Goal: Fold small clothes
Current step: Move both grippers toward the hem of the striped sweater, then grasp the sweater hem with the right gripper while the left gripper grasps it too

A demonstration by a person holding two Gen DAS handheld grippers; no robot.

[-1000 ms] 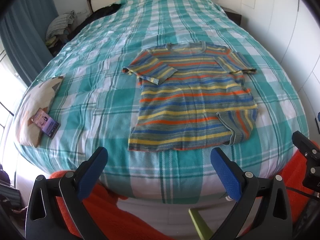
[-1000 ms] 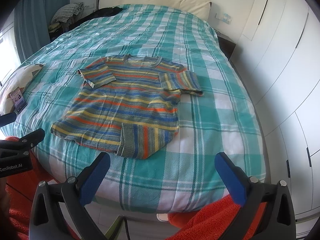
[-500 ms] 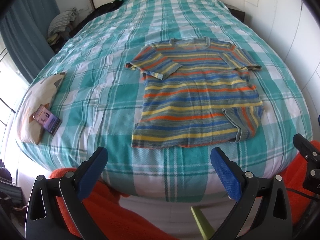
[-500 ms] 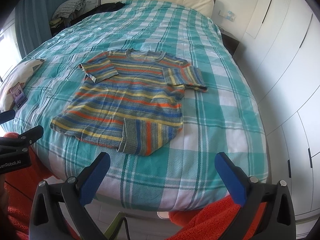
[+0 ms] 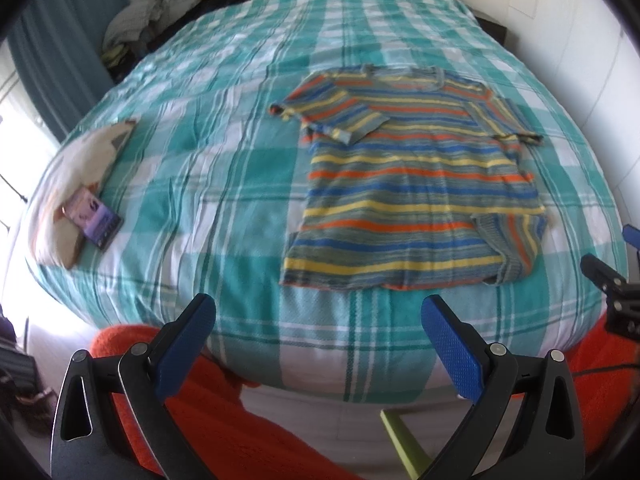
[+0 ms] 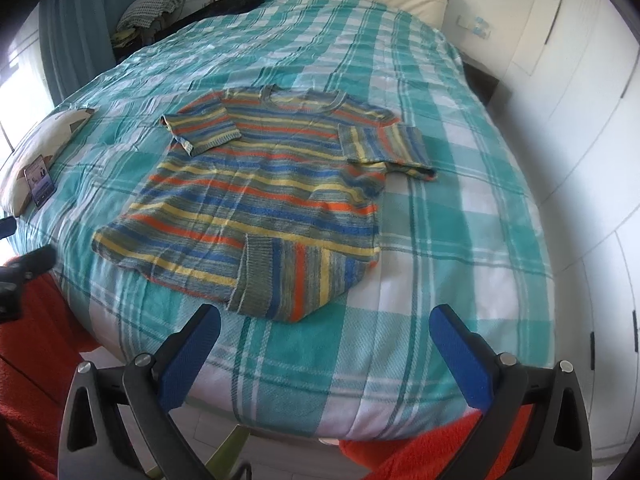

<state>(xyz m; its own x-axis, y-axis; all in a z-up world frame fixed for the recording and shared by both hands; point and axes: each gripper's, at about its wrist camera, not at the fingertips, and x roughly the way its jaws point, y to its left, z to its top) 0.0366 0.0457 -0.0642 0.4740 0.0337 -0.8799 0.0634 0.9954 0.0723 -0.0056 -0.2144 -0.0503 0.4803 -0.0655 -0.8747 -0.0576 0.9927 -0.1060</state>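
A small striped knit T-shirt (image 5: 412, 192) in orange, yellow, blue and grey lies flat on the teal checked bed (image 5: 224, 168), neck away from me. Its lower right corner is folded up over the hem. It also shows in the right wrist view (image 6: 264, 196), with the folded corner (image 6: 296, 272) nearest the gripper. My left gripper (image 5: 316, 332) is open and empty, held over the bed's front edge, short of the shirt's hem. My right gripper (image 6: 324, 344) is open and empty, just short of the folded corner.
A cushion (image 5: 76, 184) with a phone (image 5: 98, 224) on it lies at the bed's left edge. Dark clothes (image 6: 228, 6) are piled near the headboard. White wardrobe doors (image 6: 580, 128) stand on the right. Orange fabric (image 5: 224, 420) lies below the grippers.
Both grippers have moved forward toward the bed, so the shirt sits closer and larger in both views. Both stay open and empty. The shirt has not moved.
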